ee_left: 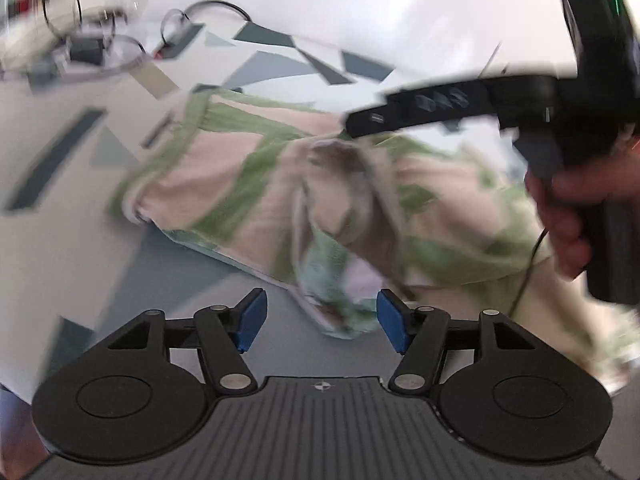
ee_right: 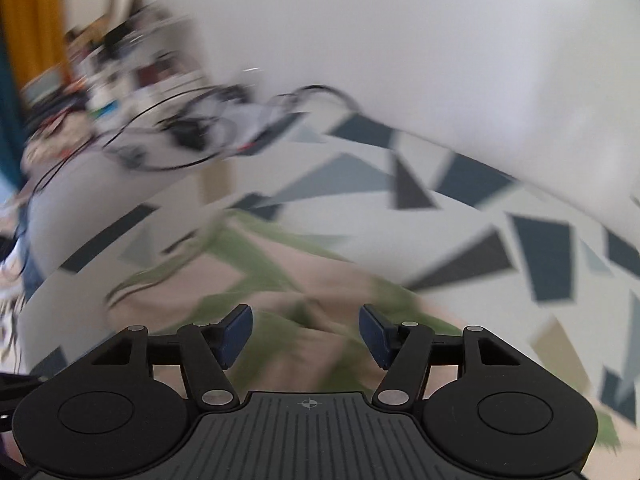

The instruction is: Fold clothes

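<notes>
A crumpled beige garment with green bands point(ee_left: 248, 176) lies on a white cover printed with blue-grey triangles point(ee_left: 272, 64). My left gripper point(ee_left: 322, 322) is open. A folded corner of the garment point(ee_left: 336, 304) hangs between its blue pads without touching them. The right tool's black body point(ee_left: 460, 104) reaches over the garment from the right, held by a person's hand point(ee_left: 568, 216). In the right wrist view my right gripper point(ee_right: 305, 334) is open just above the garment point(ee_right: 256, 280), with nothing pinched between its pads. Both views are motion-blurred.
Looped black cables and small electronic boxes point(ee_left: 100, 48) sit at the far left of the cover, near a white wall point(ee_right: 440, 60). A cluttered shelf point(ee_right: 120, 64) and an orange curtain point(ee_right: 36, 20) stand further left.
</notes>
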`<state>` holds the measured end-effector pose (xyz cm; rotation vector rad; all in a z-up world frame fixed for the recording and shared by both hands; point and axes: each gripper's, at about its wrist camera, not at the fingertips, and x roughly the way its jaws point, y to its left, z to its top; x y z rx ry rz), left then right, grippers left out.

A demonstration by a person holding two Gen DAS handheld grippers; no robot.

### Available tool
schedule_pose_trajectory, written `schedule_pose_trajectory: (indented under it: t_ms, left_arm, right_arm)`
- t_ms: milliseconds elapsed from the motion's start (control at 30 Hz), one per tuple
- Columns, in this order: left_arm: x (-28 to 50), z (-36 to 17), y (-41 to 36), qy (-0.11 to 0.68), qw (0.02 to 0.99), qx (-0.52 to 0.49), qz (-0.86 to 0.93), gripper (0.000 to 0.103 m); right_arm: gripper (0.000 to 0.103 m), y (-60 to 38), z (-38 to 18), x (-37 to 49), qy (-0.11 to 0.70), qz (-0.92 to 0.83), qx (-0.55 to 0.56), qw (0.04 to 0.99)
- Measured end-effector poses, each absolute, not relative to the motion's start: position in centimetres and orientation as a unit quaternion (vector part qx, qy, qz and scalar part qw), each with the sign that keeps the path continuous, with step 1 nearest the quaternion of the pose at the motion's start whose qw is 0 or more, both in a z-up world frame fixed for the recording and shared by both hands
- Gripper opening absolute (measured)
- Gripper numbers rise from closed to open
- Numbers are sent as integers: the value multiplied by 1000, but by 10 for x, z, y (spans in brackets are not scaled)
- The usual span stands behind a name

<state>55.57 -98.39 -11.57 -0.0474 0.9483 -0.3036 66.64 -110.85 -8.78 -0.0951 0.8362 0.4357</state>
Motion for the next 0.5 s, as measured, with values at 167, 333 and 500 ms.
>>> schedule_pose_trajectory:
  t_ms: [167, 333, 500]
  left_arm:
    - [552, -111, -986, 441, 884, -42, -149, 62]
    - [557, -110, -995, 425, 893, -37, -147, 63]
    - [568, -114, -1014, 422, 896, -27, -137, 63]
  right_arm:
    - [28, -1098, -107, 678, 440, 187, -75, 875]
    - [18, -1139, -110, 677, 454, 150, -12, 878]
    - [17, -1155, -113, 679, 464, 144, 27, 873]
